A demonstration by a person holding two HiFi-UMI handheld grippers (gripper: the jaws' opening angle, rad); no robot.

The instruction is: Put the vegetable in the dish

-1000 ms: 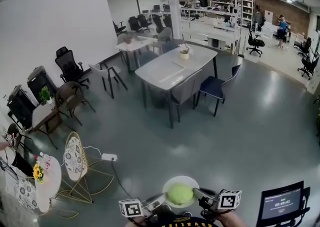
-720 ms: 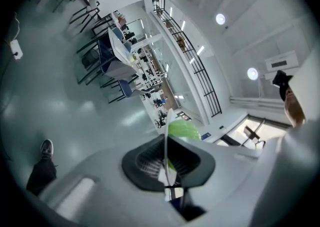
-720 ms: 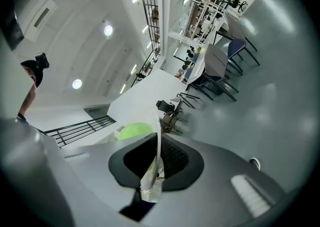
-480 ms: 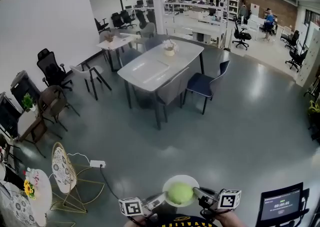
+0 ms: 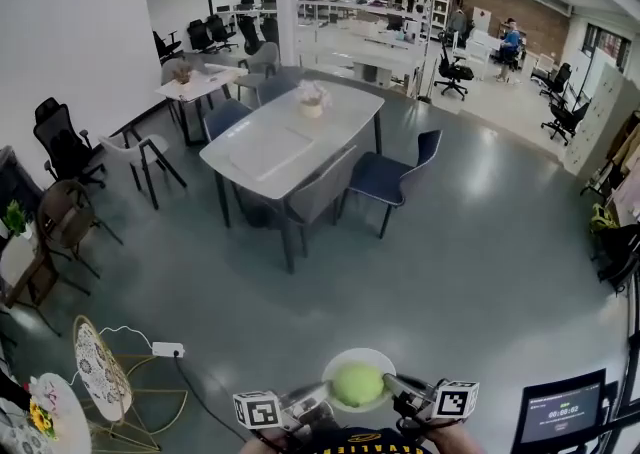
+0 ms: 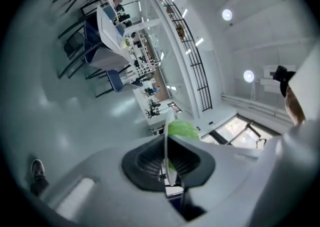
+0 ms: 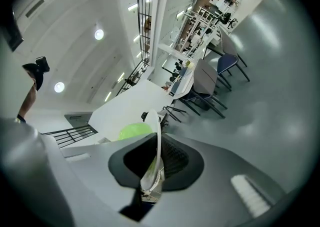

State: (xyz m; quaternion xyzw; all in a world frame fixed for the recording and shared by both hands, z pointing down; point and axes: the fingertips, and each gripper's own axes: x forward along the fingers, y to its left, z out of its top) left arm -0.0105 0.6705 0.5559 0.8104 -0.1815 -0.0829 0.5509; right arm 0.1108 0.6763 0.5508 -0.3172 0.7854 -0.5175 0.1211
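A white dish [image 5: 360, 353] hangs over the grey floor at the bottom of the head view, with a round green vegetable [image 5: 357, 384] lying in it. My left gripper [image 5: 318, 395] is shut on the dish's left rim and my right gripper [image 5: 393, 385] on its right rim. In the left gripper view the dish [image 6: 166, 141] stands edge-on between the pads of the left gripper [image 6: 167, 165], the vegetable [image 6: 184, 130] bulging behind it. The right gripper view shows the dish rim [image 7: 157, 133] pinched in the right gripper [image 7: 154, 167], with the vegetable [image 7: 134, 132] to its left.
A long grey table [image 5: 290, 137] with chairs around it, one of them blue [image 5: 385, 177], stands ahead across open floor. A wire chair [image 5: 105, 382] and a power strip [image 5: 167, 349] are at lower left. A screen [image 5: 565, 410] sits at lower right. People are far back.
The whole room has slid left and down in the head view as I move. Both grippers keep the same hold on the dish, and the vegetable has stayed in it.
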